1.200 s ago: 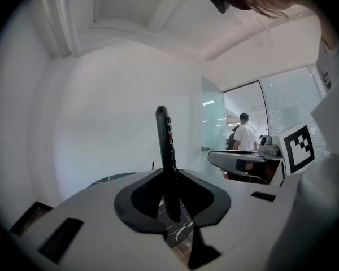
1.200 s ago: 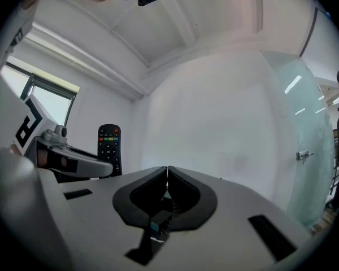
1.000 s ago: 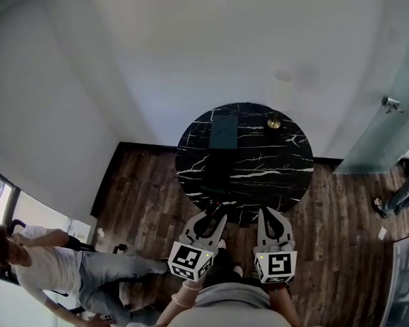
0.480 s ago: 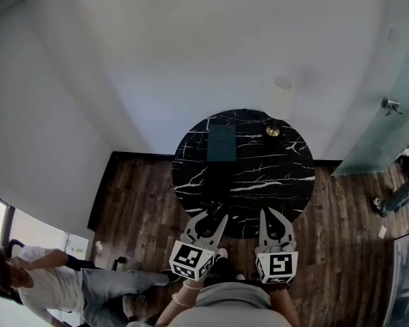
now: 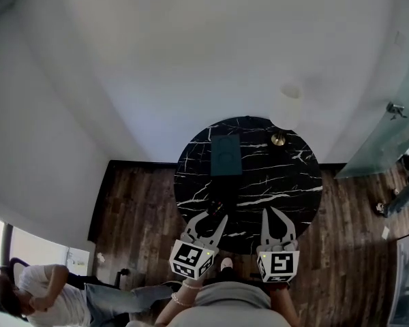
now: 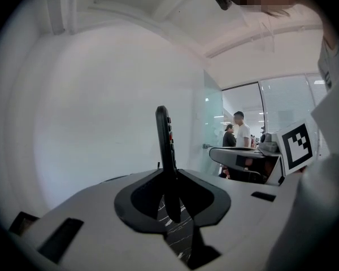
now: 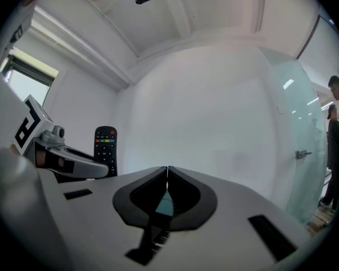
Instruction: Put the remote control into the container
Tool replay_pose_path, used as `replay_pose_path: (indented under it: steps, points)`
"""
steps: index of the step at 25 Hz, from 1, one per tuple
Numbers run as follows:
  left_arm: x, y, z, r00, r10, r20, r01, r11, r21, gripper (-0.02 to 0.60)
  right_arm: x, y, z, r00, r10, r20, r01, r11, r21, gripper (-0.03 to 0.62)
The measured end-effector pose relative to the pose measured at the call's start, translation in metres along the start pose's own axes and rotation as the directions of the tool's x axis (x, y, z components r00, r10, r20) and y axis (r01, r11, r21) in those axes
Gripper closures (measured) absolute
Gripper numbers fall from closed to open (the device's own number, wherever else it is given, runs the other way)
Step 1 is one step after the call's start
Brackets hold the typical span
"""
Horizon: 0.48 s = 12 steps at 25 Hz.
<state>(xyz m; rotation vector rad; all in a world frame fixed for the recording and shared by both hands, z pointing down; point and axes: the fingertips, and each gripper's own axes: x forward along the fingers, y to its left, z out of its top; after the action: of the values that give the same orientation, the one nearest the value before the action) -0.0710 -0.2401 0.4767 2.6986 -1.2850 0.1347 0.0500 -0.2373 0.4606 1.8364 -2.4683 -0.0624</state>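
Closest in, at 6 o'clock of the head view: left gripper (image 5: 210, 218) and right gripper (image 5: 270, 211), side by side over the near rim of the round black marble bench (image 5: 286, 189). Left fingers clamped on the lower end of the remote control (image 6: 165, 143), held upright with its thin edge toward that gripper's camera and its buttons turned toward 3 o'clock. Right fingers pressed together tip to tip, with nothing gripped between them; from that gripper's view, the remote's coloured button face visible at 9 o'clock. Farther across the bench, at 11 o'clock of its top, a dark teal rectangular container (image 5: 225, 154), lying well apart from the remote. At 1 o'clock, near the far rim, a small brass-coloured object (image 5: 279, 139). Beyond the bench, a white wall (image 5: 191, 53); at 3 o'clock a glass door (image 5: 388, 135); at 8 o'clock, on the dark wood floor (image 5: 143, 203), a person (image 5: 44, 298) in a white top.
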Motion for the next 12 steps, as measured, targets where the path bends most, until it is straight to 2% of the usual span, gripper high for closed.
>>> replay_pose_path:
  steps: [12]
  points:
    - [0.027, 0.039, -0.008, 0.999, -0.025, -0.040, 0.024, 1.000, -0.017, 0.500, 0.045, 0.000, -0.012, 0.999, -0.017, -0.036, 0.018, 1.000, 0.005, 0.582]
